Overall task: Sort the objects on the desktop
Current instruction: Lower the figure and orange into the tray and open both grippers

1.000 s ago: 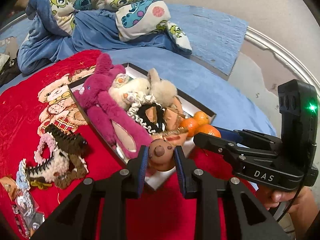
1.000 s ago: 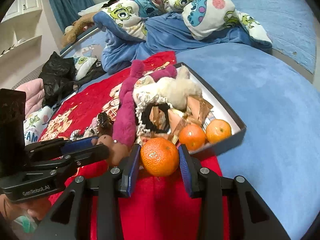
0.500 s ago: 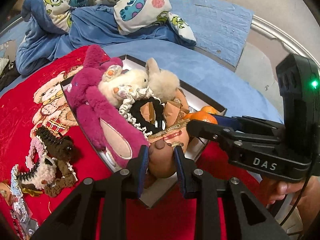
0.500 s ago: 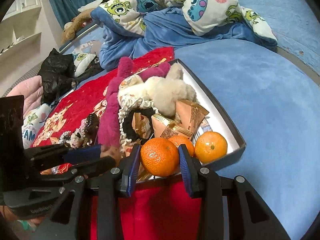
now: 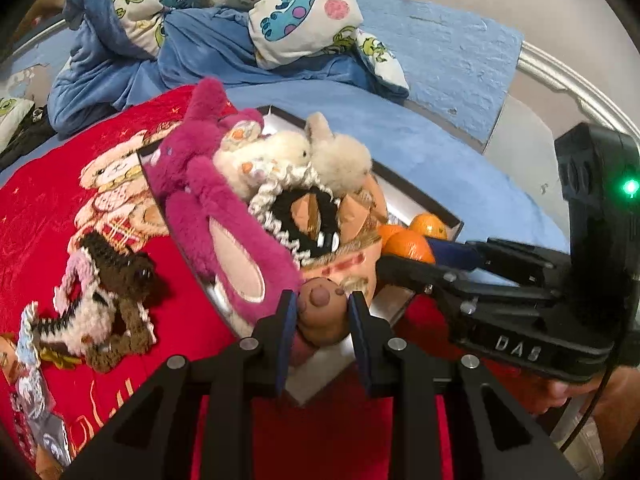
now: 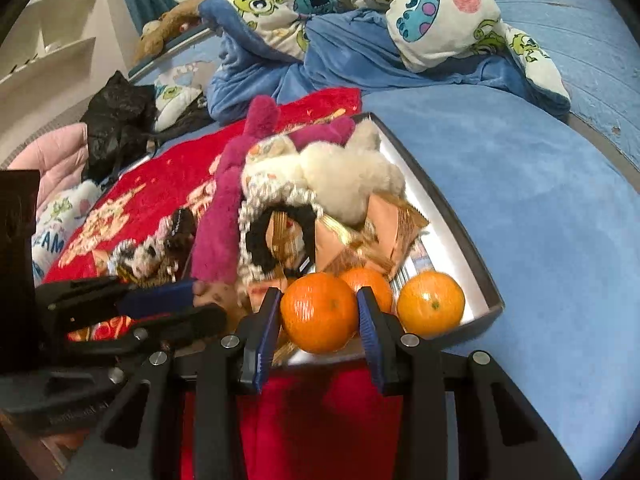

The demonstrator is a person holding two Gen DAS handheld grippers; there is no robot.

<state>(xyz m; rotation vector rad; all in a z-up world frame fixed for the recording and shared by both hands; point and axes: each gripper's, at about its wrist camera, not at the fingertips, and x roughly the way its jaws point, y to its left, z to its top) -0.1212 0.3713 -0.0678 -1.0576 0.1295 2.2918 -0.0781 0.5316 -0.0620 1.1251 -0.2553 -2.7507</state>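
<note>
Right gripper (image 5: 408, 258) body reads "DAS"; it clamps 1 orange (image 6: 319, 312). Left gripper (image 5: 322, 320) pinches a brown toy (image 5: 322, 314) at the tray's (image 6: 452, 220) near edge; tray holds plushies, 2 oranges.

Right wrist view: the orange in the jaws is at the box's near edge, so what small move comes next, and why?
Probably ease the right gripper forward and lower it, then open. Its orange sits over the near rim of the box, beside two oranges already inside, so the fruit corner appears to be where it belongs.

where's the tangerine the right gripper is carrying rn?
Right wrist view: the tangerine sits clamped in the right hand-held gripper, over the tray's near corner, just left of two loose tangerines.
</note>
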